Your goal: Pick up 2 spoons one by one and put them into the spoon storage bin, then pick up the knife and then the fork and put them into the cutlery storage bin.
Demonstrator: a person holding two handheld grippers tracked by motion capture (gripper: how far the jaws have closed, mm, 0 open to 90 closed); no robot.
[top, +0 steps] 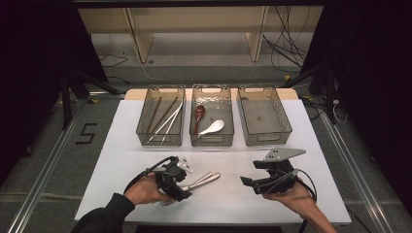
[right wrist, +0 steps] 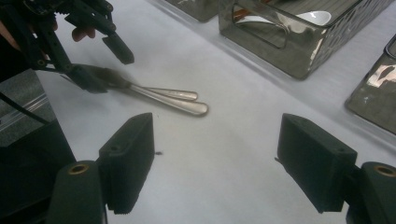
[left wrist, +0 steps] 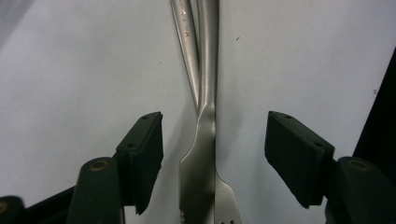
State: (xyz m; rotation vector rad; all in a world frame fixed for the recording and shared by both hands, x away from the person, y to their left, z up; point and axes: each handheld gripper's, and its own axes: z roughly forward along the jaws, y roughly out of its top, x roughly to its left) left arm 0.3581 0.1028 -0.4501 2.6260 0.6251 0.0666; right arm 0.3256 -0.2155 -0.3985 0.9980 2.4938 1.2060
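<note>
Three clear grey bins stand in a row at the far side of the white worktop (top: 121, 145). The left bin (top: 161, 116) holds dark chopsticks (top: 156, 112) and pale chopsticks (top: 167, 124), all lying lengthwise. The middle bin (top: 212, 115) holds a dark red spoon (top: 198, 114) and, just beside it, a white ceramic spoon (top: 212, 127). The right bin (top: 264, 115) has nothing visible in it.

Nearer the person, two pieces of metal cutlery lie together on the bare worktop: a fork (left wrist: 226, 200) and a knife (left wrist: 201, 158) with a serrated edge. Their handles cross and point away toward the bins, and in the right gripper view the rounded handle ends lie side by side, touching or nearly so.

The left tool (top: 180, 183) is lowered over the head end of this pair. In the left gripper view its two black pads (left wrist: 142, 154) stand on either side of the knife and fork, with the cutlery running up the gap between them. The pads are at a middling width, and bare worktop shows between each pad and the metal, so nothing is gripped.

The right tool (top: 248, 183) hovers to the right of the cutlery, well apart from it, its jaws spread wide with only worktop between them.
</note>
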